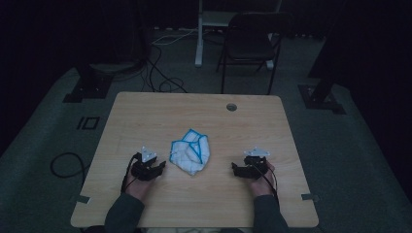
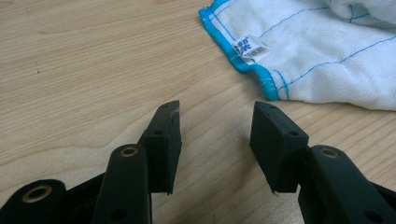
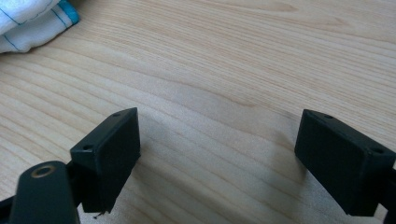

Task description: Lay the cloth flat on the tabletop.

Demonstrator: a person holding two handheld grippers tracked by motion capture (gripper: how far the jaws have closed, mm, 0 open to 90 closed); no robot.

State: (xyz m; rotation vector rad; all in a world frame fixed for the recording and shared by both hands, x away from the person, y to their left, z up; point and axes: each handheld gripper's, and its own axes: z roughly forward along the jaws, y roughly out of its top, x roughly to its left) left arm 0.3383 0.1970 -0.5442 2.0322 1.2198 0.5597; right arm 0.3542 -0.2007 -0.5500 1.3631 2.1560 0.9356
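A crumpled white cloth [image 1: 191, 151] with blue edging and thin blue lines lies at the middle of the wooden table [image 1: 145, 111]. My left gripper [image 1: 156, 168] rests on the table just left of the cloth, open, with nothing between its jaws. In the left gripper view the cloth [image 2: 327, 51] lies a short way beyond the left gripper [image 2: 215, 128], its blue hem and a small label toward me. My right gripper [image 1: 237, 171] sits right of the cloth, open and empty. In the right gripper view, the cloth's corner [image 3: 28, 21] shows far upper left of the right gripper [image 3: 219, 140].
A round cable hole [image 1: 231, 107] sits near the table's far edge. Beyond the table stand a dark folding chair [image 1: 250, 41] and a white post [image 1: 198, 34], with cables on the floor [image 1: 160, 77]. A cable loop [image 1: 65, 165] lies left of the table.
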